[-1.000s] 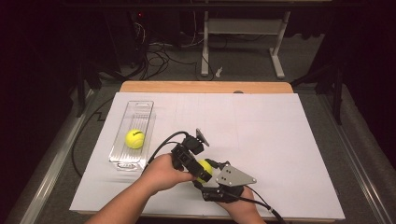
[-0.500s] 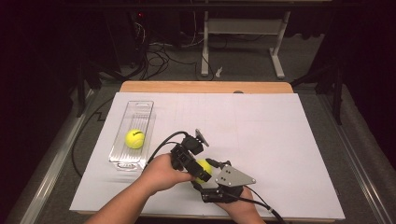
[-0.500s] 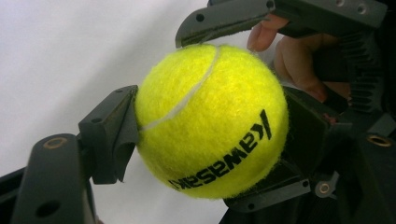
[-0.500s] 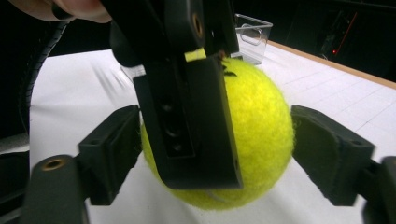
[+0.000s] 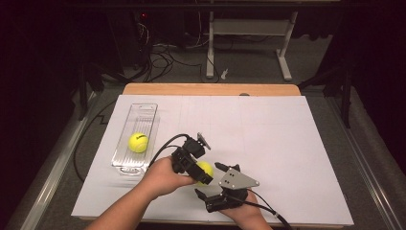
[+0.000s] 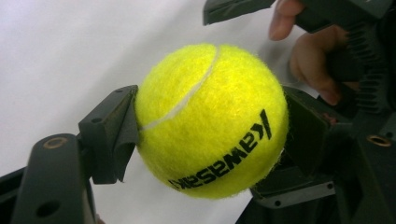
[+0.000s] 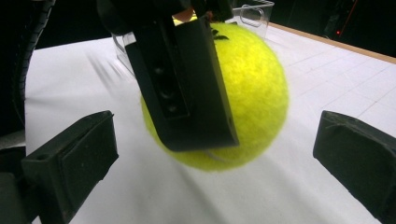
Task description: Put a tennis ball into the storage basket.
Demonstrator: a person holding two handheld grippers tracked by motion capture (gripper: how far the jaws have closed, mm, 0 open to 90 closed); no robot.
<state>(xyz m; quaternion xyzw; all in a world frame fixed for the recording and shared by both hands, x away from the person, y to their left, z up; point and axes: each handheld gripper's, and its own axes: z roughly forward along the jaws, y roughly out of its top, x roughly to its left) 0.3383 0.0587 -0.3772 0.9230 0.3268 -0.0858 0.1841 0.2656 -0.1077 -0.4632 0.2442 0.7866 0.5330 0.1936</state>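
A yellow tennis ball (image 5: pixel 207 167) hangs just above the white sheet near the front edge. My left gripper (image 5: pixel 201 172) is shut on it, and in the left gripper view both pads (image 6: pixel 114 130) press into the felt of the ball (image 6: pixel 212 121). My right gripper (image 5: pixel 209 179) comes in from the front. Its jaws have just been opening and now stand wide. In the right gripper view the ball (image 7: pixel 254 93) sits between its fingers (image 7: pixel 74 163), clear of both. The left gripper's black jaw covers part of the ball there.
A clear plastic tray (image 5: pixel 143 111) lies at the left of the sheet with a second tennis ball (image 5: pixel 138 142) in it. The white sheet (image 5: pixel 287 143) covers the table, and a wooden edge (image 5: pixel 210 89) runs along the back. Dark floor and cables lie beyond.
The right gripper's jaws have spread apart and let go of the ball. The left gripper keeps its hold, and neither hand has shifted.
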